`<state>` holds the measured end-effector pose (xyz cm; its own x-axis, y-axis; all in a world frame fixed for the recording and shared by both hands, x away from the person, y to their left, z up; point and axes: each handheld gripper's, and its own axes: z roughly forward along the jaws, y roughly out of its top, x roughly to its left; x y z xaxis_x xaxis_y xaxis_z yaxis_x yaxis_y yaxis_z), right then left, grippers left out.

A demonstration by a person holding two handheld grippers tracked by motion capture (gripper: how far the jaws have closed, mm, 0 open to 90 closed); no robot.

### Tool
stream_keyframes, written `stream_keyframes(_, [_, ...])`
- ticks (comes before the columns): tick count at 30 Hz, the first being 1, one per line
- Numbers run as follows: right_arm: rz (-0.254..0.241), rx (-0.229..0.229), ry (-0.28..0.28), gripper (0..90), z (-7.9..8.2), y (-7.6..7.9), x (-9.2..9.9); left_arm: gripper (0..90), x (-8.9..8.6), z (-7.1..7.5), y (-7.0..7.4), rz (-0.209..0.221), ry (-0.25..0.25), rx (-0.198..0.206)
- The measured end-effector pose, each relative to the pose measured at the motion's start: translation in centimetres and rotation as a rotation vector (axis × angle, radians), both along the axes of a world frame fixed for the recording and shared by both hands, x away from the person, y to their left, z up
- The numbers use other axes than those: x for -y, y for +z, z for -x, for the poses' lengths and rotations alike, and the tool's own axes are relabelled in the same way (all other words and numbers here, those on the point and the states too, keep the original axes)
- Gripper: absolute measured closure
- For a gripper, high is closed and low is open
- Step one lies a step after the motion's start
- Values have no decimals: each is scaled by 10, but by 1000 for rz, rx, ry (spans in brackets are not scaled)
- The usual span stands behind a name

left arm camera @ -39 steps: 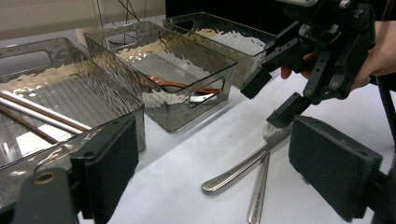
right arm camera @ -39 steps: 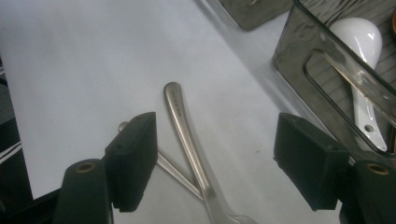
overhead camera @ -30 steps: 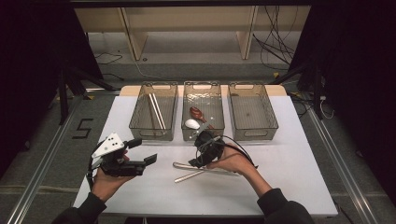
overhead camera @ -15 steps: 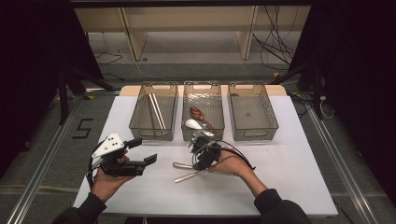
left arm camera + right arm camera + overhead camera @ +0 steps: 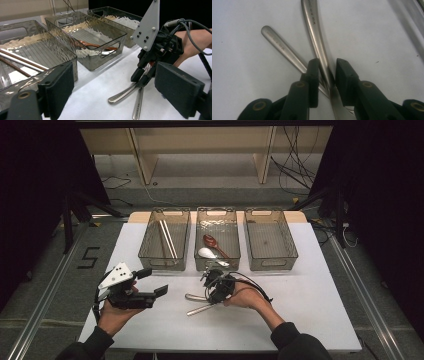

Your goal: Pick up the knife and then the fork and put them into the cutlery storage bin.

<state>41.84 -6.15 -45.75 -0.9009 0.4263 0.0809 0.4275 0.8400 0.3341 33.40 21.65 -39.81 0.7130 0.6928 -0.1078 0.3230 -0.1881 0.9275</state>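
Your right gripper [image 5: 209, 289] is down at the bench [image 5: 310, 310], its jaws having just been closing around the upper of two crossed steel utensil handles [image 5: 317, 40]. In the right gripper view the pads sit close on either side of that handle, with a sliver of gap visible on one side, so you look to be at the point of clamping rather than firmly holding. The second handle [image 5: 284, 51] lies underneath, crossing toward the left of that view, and could get nudged or dragged as you lift.

Your left gripper [image 5: 134, 292] hovers over the near left of the bench, jaws wide apart and holding nothing.

Beyond them stand three clear bins along the far side. The left bin [image 5: 165, 262] holds chopsticks [image 5: 166, 237], the middle bin [image 5: 235, 262] holds a brown spoon [image 5: 212, 241] and a white spoon [image 5: 207, 253], and the right bin [image 5: 292, 260] looks empty.

So the sorting seems partly done: the two steel pieces remain on the bench, and you have neither lifted yet. I judge the pick-up, carry and drop remain for both.
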Motion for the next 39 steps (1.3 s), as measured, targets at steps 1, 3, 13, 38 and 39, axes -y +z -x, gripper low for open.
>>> stream_keyframes(1, [0,-4,1,740,0,0,0,156,0,0,0,0,0,0])
stream_keyframes(3, [-2,-9,3,740,-1,0,0,156,0,0,0,-2,-1,-2])
stream_keyframes(13, [20,19,15,743,-2,-4,-6,156,1,0,-1,3,1,-1])
stream_keyframes(38, [76,53,3,814,-2,-3,-1,156,0,0,0,2,2,2])
stream_keyframes(39, [76,53,-2,813,-2,-3,-1,156,0,0,0,2,2,2])
